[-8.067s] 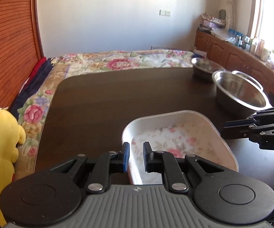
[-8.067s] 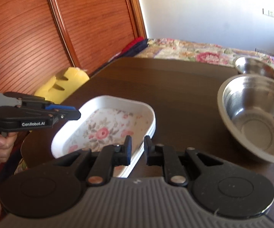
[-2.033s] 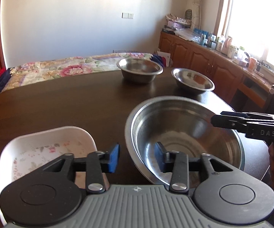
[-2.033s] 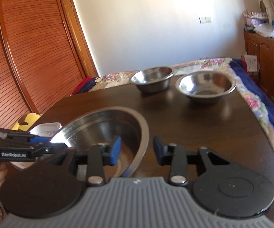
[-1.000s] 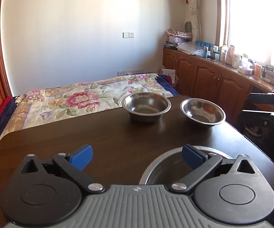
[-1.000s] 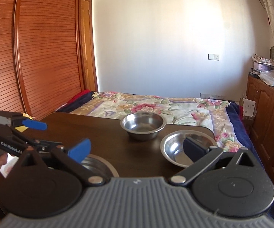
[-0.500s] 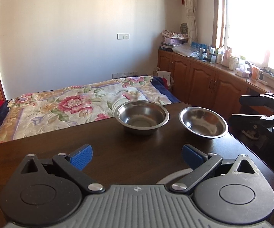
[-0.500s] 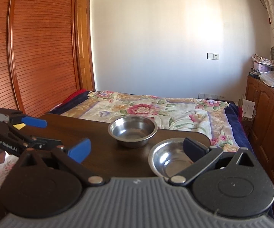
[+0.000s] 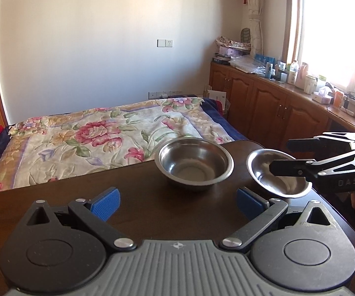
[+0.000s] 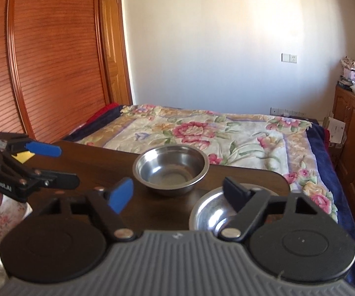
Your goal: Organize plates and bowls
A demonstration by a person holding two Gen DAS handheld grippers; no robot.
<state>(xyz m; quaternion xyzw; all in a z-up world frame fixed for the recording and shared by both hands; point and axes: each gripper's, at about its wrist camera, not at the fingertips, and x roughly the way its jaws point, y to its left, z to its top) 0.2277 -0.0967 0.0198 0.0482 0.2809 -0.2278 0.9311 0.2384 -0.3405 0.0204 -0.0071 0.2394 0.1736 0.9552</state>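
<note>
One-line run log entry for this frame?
left hand-held gripper: open, empty | right hand-held gripper: open, over shallow steel bowl | deep steel bowl: untouched on table

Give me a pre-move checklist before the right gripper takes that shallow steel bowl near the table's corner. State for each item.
1. Right gripper jaws spread wide: ok.
2. Right gripper empty: ok.
3. Jaws straddle the rim of the shallow steel bowl: cannot tell; in the left wrist view they cross in front of the bowl, but their height above it is unclear.
4. Shallow bowl stands apart from the deeper steel bowl, with dark table between them: ok.
5. Left gripper open, empty and back from both bowls: ok.
6. Shallow bowl sits close to the table's far corner; margin from the edge: cannot tell.
</note>
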